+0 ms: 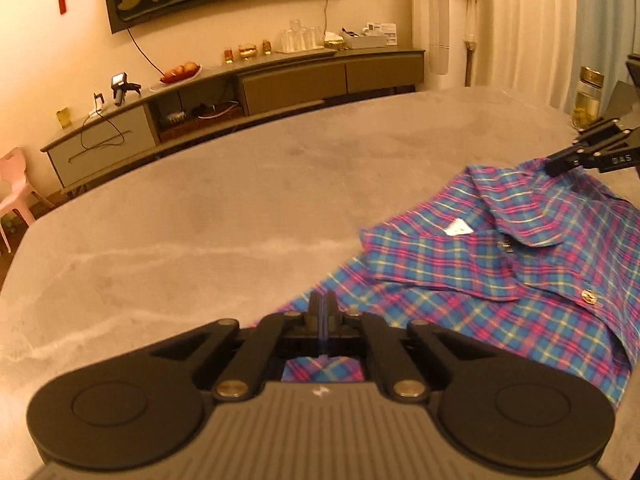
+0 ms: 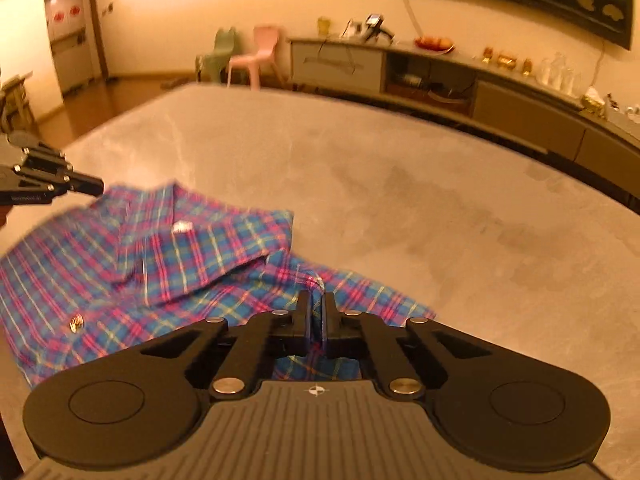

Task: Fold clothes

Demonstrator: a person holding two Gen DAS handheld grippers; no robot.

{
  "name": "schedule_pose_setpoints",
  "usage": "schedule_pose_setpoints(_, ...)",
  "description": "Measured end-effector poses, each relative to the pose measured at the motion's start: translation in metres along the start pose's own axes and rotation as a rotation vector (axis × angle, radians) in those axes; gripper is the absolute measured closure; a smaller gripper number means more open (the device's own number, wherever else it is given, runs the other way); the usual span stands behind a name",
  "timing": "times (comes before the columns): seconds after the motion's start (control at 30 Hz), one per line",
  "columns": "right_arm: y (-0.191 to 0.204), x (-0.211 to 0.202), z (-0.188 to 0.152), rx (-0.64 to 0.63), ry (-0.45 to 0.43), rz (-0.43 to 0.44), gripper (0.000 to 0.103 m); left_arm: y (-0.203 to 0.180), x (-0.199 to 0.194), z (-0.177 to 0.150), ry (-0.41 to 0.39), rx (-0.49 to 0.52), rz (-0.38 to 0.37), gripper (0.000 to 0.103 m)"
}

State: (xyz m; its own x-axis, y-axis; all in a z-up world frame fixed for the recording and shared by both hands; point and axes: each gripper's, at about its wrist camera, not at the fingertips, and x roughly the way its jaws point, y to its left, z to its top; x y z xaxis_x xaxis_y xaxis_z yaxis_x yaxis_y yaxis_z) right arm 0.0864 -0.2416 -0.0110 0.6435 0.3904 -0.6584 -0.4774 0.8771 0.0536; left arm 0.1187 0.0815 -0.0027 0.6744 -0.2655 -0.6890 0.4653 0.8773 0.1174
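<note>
One blue-pink-yellow plaid button-up shirt (image 1: 500,264) lies partly folded on the grey marble-look tabletop (image 1: 200,208). It has one white neck label (image 1: 458,228), print unreadable, and one gold button (image 1: 588,297). Left gripper (image 1: 322,312) jaws clenched on the shirt's edge. Right gripper (image 2: 316,316) jaws pinching a fabric fold; lettering on its side too small to read.

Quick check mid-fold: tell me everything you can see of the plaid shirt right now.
The plaid shirt is thin woven cloth, blue with pink and yellow lines, lying rumpled on the grey table. Collar open, white neck label showing, one gold button. The left gripper and right gripper are each shut on its fabric.
</note>
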Motion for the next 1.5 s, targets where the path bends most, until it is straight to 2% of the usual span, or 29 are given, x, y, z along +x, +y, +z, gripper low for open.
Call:
schedule_pose_setpoints(0.03, -0.003, -0.002, 0.001, 0.011, -0.004, -0.003, 0.1, 0.002, 0.003, -0.001, 0.018, -0.004, -0.005, 0.101)
schedule_pose_setpoints(0.07, -0.003, -0.002, 0.0, 0.014, -0.001, -0.007, 0.1, 0.004, 0.007, -0.002, 0.039, -0.01, -0.011, 0.092)
schedule_pose_setpoints(0.13, -0.003, -0.002, -0.001, 0.017, 0.007, -0.016, 0.1, 0.008, 0.01, -0.008, 0.055, -0.018, 0.008, 0.062)
schedule_pose_setpoints(0.17, -0.001, -0.002, -0.002, 0.016, 0.012, -0.014, 0.1, 0.006, 0.01, -0.011, 0.062, -0.011, -0.004, 0.04)
schedule_pose_setpoints(0.2, 0.0, -0.001, -0.003, 0.015, 0.016, -0.012, 0.1, 0.005, 0.011, -0.013, 0.069, -0.002, -0.021, 0.039)
schedule_pose_setpoints(0.23, 0.002, 0.0, -0.003, 0.013, 0.021, -0.009, 0.1, 0.003, 0.012, -0.015, 0.075, 0.007, -0.038, 0.042)
schedule_pose_setpoints(0.27, 0.003, 0.001, -0.004, 0.016, 0.025, -0.008, 0.099, 0.001, 0.013, -0.017, 0.082, 0.015, -0.055, 0.054)
schedule_pose_setpoints(0.3, 0.003, 0.002, -0.004, 0.02, 0.028, -0.007, 0.099, -0.003, 0.013, -0.018, 0.083, 0.039, -0.063, 0.082)
schedule_pose_setpoints(0.33, 0.002, 0.005, -0.003, 0.024, 0.035, -0.002, 0.099, -0.008, 0.014, -0.018, 0.082, 0.065, -0.07, 0.102)
schedule_pose_setpoints(0.4, 0.004, 0.009, -0.003, 0.013, 0.05, 0.005, 0.099, -0.017, 0.013, -0.016, 0.062, 0.109, -0.067, 0.103)
schedule_pose_setpoints(0.5, 0.007, 0.004, -0.002, -0.001, 0.031, 0.009, 0.1, -0.021, 0.006, -0.004, 0.005, 0.105, -0.041, 0.103)
schedule_pose_setpoints(0.57, 0.002, -0.004, 0.001, 0.039, -0.007, -0.002, 0.1, -0.019, 0.009, 0.005, -0.017, 0.093, -0.017, 0.103)
schedule_pose_setpoints(0.67, -0.012, 0.006, -0.002, 0.09, 0.037, -0.069, 0.1, -0.019, 0.031, 0.014, 0.005, 0.095, 0.034, 0.103)
schedule_pose_setpoints(0.7, -0.014, 0.016, -0.006, 0.084, 0.076, -0.102, 0.1, -0.02, 0.041, 0.015, 0.023, 0.101, 0.076, 0.103)
schedule_pose_setpoints(0.73, -0.014, 0.027, -0.011, 0.073, 0.115, -0.138, 0.101, -0.021, 0.041, 0.015, 0.023, 0.099, 0.083, 0.103)
schedule_pose_setpoints(0.77, -0.012, 0.029, -0.014, 0.062, 0.103, -0.161, 0.101, -0.023, 0.04, 0.015, 0.019, 0.095, 0.085, 0.103)
schedule_pose_setpoints(0.8, -0.011, 0.03, -0.013, 0.063, 0.102, -0.172, 0.1, -0.026, 0.03, 0.014, 0.0, 0.079, 0.068, 0.103)
schedule_pose_setpoints(0.87, -0.007, 0.023, -0.014, 0.069, 0.098, -0.189, 0.099, -0.043, -0.007, 0.011, -0.07, 0.094, -0.019, 0.1)
schedule_pose_setpoints(0.9, 0.0, 0.014, -0.016, 0.062, 0.076, -0.228, 0.094, -0.054, -0.021, 0.004, -0.084, 0.114, -0.071, 0.096)
schedule_pose_setpoints(0.93, 0.01, -0.002, -0.017, 0.04, 0.031, -0.227, 0.093, -0.065, -0.034, -0.002, -0.093, 0.134, -0.125, 0.095)
schedule_pose_setpoints(1.0, 0.031, -0.033, -0.019, -0.008, -0.064, -0.21, 0.09, -0.089, -0.038, -0.02, -0.061, 0.207, -0.159, 0.095)
schedule_pose_setpoints(1.03, 0.039, -0.034, -0.025, -0.015, -0.043, -0.166, 0.089, -0.098, -0.031, -0.027, -0.031, 0.234, -0.152, 0.095)
schedule_pose_setpoints(1.1, 0.054, -0.029, -0.037, -0.023, 0.023, -0.067, 0.09, -0.101, -0.008, -0.041, 0.023, 0.256, -0.091, 0.097)
schedule_pose_setpoints(1.17, 0.058, -0.019, -0.053, -0.064, 0.115, -0.102, 0.09, -0.091, 0.0, -0.044, 0.007, 0.227, -0.061, 0.097)
schedule_pose_setpoints(1.23, 0.046, -0.029, -0.062, -0.017, 0.12, -0.1, 0.091, -0.08, 0.006, -0.041, 0.03, 0.204, 0.02, 0.101)
schedule_pose_setpoints(1.3, 0.033, -0.041, -0.071, 0.036, 0.12, -0.093, 0.091, -0.077, 0.008, -0.044, 0.017, 0.232, 0.055, 0.101)
schedule_pose_setpoints(1.4, 0.037, -0.046, -0.072, 0.056, 0.12, -0.109, 0.091, -0.084, -0.005, -0.037, 0.008, 0.221, 0.089, 0.101)
schedule_pose_setpoints(1.47, 0.042, -0.048, -0.069, 0.078, 0.12, -0.142, 0.089, -0.103, -0.034, -0.025, -0.063, 0.208, 0.018, 0.097)
schedule_pose_setpoints(1.5, 0.048, -0.053, -0.068, 0.072, 0.102, -0.161, 0.084, -0.117, -0.044, -0.021, -0.087, 0.223, -0.018, 0.096)
